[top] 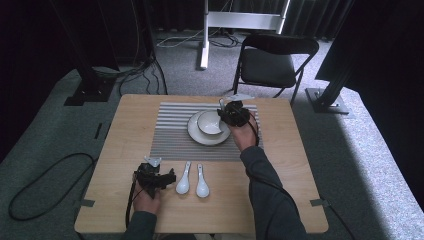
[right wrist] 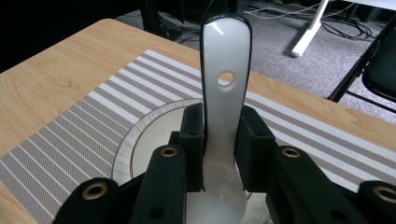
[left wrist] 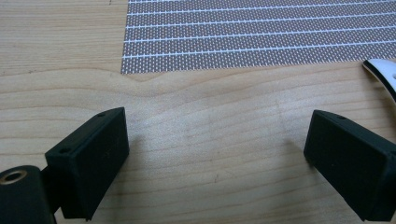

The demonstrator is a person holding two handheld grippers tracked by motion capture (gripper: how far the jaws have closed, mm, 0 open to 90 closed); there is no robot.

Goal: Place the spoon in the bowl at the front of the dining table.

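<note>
My right gripper hangs over the right side of a white bowl that sits on a white plate. In the right gripper view the right gripper is shut on a white ceramic spoon; the handle with its hole sticks up past the jaws, above the plate's rim. My left gripper rests low at the table's front left, open, with bare wood between its jaws. Two more white spoons lie just to its right; the edge of a spoon shows in the left gripper view.
A grey striped placemat lies under the plate on the wooden table. A black folding chair stands beyond the far edge. Cables run over the carpet at left, and black stand bases sit at both sides.
</note>
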